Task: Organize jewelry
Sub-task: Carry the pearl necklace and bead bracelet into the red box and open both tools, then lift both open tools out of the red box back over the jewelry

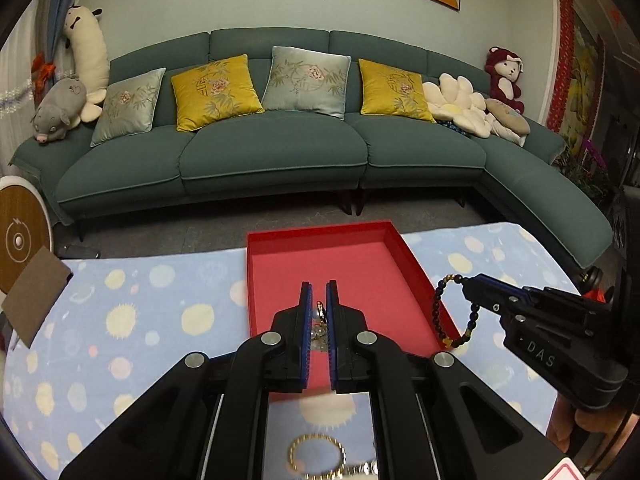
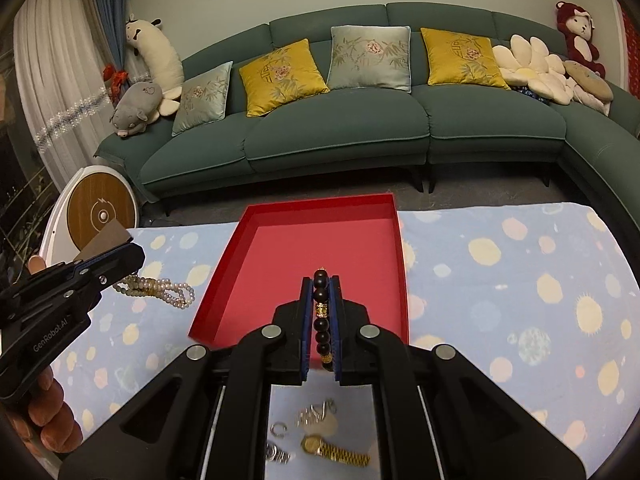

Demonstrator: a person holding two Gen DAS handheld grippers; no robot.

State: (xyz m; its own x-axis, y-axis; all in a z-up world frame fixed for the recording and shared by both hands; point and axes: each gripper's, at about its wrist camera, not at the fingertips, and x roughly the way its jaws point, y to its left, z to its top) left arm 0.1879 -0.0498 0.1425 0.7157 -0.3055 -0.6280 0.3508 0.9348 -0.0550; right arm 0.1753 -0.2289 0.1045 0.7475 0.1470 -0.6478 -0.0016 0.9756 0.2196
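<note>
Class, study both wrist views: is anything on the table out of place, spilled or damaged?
Nothing looks spilled or damaged. The red tray is empty, while a gold watch, small silver pieces and a gold bangle lie loose on the tablecloth. The right gripper holds a dark bead bracelet; the left gripper holds pearl strands.

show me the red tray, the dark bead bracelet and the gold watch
red tray (image 2: 320, 204), right wrist view, far rim
dark bead bracelet (image 1: 436, 312), left wrist view, hanging left side of the loop
gold watch (image 2: 314, 445), right wrist view, dial
</note>
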